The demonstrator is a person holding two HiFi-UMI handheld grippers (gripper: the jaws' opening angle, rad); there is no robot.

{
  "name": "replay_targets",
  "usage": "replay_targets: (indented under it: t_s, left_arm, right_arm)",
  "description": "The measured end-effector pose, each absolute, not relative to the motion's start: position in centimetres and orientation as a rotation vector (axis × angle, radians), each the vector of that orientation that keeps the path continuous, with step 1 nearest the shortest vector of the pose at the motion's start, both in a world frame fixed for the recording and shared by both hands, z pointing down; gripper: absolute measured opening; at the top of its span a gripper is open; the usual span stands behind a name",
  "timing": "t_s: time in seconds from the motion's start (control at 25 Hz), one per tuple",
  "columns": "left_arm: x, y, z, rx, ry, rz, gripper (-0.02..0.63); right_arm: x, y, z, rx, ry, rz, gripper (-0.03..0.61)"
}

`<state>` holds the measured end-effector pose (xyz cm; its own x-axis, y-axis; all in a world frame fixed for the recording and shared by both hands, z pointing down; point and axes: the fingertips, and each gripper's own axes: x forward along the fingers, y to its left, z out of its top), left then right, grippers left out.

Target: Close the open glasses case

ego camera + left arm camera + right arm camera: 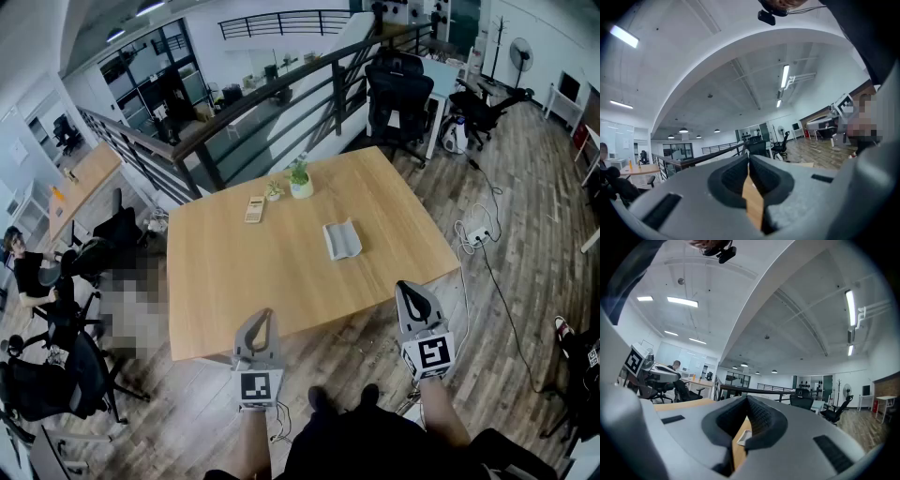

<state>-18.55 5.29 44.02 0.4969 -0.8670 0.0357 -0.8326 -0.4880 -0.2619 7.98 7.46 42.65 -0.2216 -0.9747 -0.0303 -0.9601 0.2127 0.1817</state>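
Note:
The open glasses case (342,239), pale grey, lies on the wooden table (234,281) right of its middle, lid up. Both grippers are held level off the table's near edge, well short of the case. My left gripper (266,314) hangs at the near-left part of that edge, its jaws closed tip to tip with nothing in them. My right gripper (404,285) is at the near-right corner, likewise shut and empty. In the right gripper view a sliver of the case (742,437) shows below the closed tips (748,399). The left gripper view shows only table wood under its closed tips (749,161).
At the table's far side stand a potted plant (300,183), a smaller plant (273,190) and a flat tan device (254,209). A railing (234,112) runs behind the table. Office chairs (398,98) stand beyond. Cables and a power strip (478,234) lie on the floor to the right.

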Motion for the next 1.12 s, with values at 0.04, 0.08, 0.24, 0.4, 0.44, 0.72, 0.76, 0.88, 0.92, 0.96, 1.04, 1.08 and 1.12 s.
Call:
replay_targets:
  t_s: [0.04,0.08,0.24,0.4,0.44,0.72,0.76,0.88,0.92,0.96,1.04,1.08,1.12]
  left_arm:
    - [-18.2,5.2,44.1,-2.526,1.462,-0.233,0.009]
    - [-17.8,5.2,44.1,-2.525,1.469,-0.227,0.009]
    - [-16.5,5.0,44.2,-2.519,1.473,-0.241,0.009]
    - [-15.4,4.7,43.9,-2.515,1.496,-0.256,0.009]
    - [-15.1,4.7,43.9,-2.508,1.493,-0.263,0.009]
    - [-12.5,5.1,44.3,-2.490,1.486,-0.316,0.009]
    - [-12.0,5.3,44.2,-2.491,1.495,-0.316,0.009]
    - [-10.5,5.4,44.6,-2.487,1.501,-0.337,0.009]
    - [-9.9,5.4,44.8,-2.493,1.490,-0.355,0.009]
    - [-9.4,5.4,45.1,-2.500,1.475,-0.377,0.009]
    - [-8.8,5.1,45.8,-2.513,1.461,-0.423,0.009]
    - [-8.6,4.8,46.1,-2.522,1.463,-0.438,0.009]
    - [-8.5,4.6,46.5,-2.534,1.462,-0.446,0.009]
  right_arm:
    - [8.4,7.3,42.5,1.896,-2.378,-0.258,0.015]
    - [8.8,7.1,42.5,1.893,-2.382,-0.267,0.015]
    - [10.0,6.9,42.5,1.895,-2.399,-0.254,0.015]
    - [10.9,6.9,42.1,1.896,-2.461,-0.240,0.015]
    - [11.3,7.0,42.2,1.894,-2.458,-0.236,0.015]
    - [14.3,7.7,43.9,1.868,-2.459,-0.165,0.015]
    - [14.7,7.9,44.3,1.863,-2.463,-0.151,0.015]
    - [16.4,7.9,45.7,1.854,-2.468,-0.117,0.015]
    - [16.9,7.8,46.1,1.858,-2.466,-0.095,0.015]
    - [17.3,7.8,46.5,1.863,-2.466,-0.074,0.015]
    - [17.8,7.5,47.1,1.867,-2.468,-0.038,0.015]
    - [18.0,7.2,47.4,1.863,-2.466,-0.021,0.015]
    - [18.1,6.9,47.8,1.858,-2.463,-0.007,0.015]
